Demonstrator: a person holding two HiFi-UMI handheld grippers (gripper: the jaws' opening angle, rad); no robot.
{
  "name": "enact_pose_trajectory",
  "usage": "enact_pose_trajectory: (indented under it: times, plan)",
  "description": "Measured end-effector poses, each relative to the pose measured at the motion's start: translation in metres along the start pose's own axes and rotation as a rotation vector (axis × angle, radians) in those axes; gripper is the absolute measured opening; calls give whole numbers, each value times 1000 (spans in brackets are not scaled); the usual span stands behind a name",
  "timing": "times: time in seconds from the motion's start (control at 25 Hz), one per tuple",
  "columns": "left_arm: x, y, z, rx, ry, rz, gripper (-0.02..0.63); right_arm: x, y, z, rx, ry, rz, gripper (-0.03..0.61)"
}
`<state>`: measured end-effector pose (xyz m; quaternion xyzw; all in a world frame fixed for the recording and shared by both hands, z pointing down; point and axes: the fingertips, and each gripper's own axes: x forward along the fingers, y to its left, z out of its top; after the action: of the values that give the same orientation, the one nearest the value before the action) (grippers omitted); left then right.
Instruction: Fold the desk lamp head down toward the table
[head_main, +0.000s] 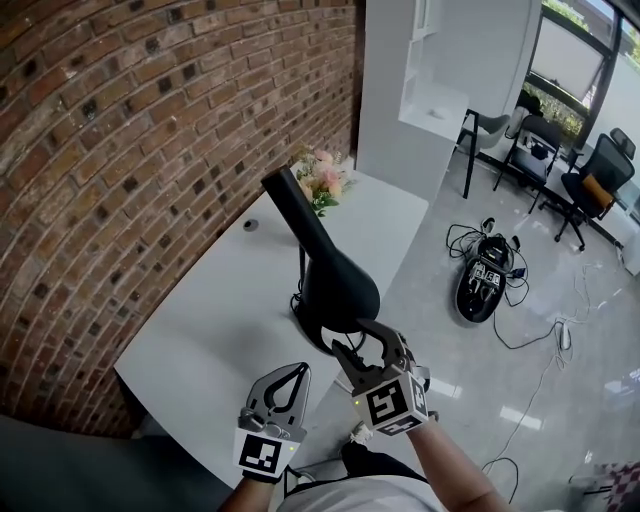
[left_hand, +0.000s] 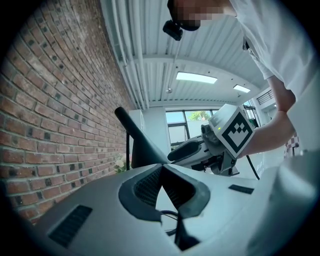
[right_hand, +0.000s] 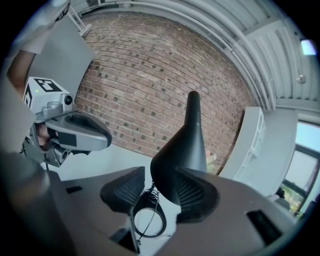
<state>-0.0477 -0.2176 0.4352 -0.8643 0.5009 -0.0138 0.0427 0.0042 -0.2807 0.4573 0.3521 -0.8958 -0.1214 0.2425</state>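
Observation:
A black desk lamp stands on the white table (head_main: 220, 320) by the brick wall. Its cone-shaped head (head_main: 335, 285) tilts, the narrow end pointing up and back, the wide end toward me. My right gripper (head_main: 358, 340) is open at the head's wide lower rim, which lies between its jaws. In the right gripper view the lamp head (right_hand: 182, 155) sits against the right pad (right_hand: 192, 192), with a small gap at the left pad. The left gripper (head_main: 298, 368) hovers lower left of the lamp, shut on nothing. In the left gripper view the lamp (left_hand: 137, 145) rises beyond the left gripper (left_hand: 162, 166).
A bunch of pink flowers (head_main: 322, 180) stands behind the lamp. A ring-shaped part with a thin cable (right_hand: 148, 220) lies on the table under the head. A black device with cables (head_main: 487, 275) lies on the floor to the right; office chairs (head_main: 590, 185) stand farther back.

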Motion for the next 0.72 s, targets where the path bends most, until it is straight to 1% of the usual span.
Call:
enact_pose_trajectory:
  times: [0.2,0.48,0.72]
  plan:
    - [-4,3,-1,9,14,8,8,-1,-1,1,51,-13,2,186]
    - [-3,8,0,7,25,26,8,-9,-15,-5,161,-23,-23,170]
    - [-11,9,2,6,36,44,8,-15,-10,-4,200,-28,-6,160]
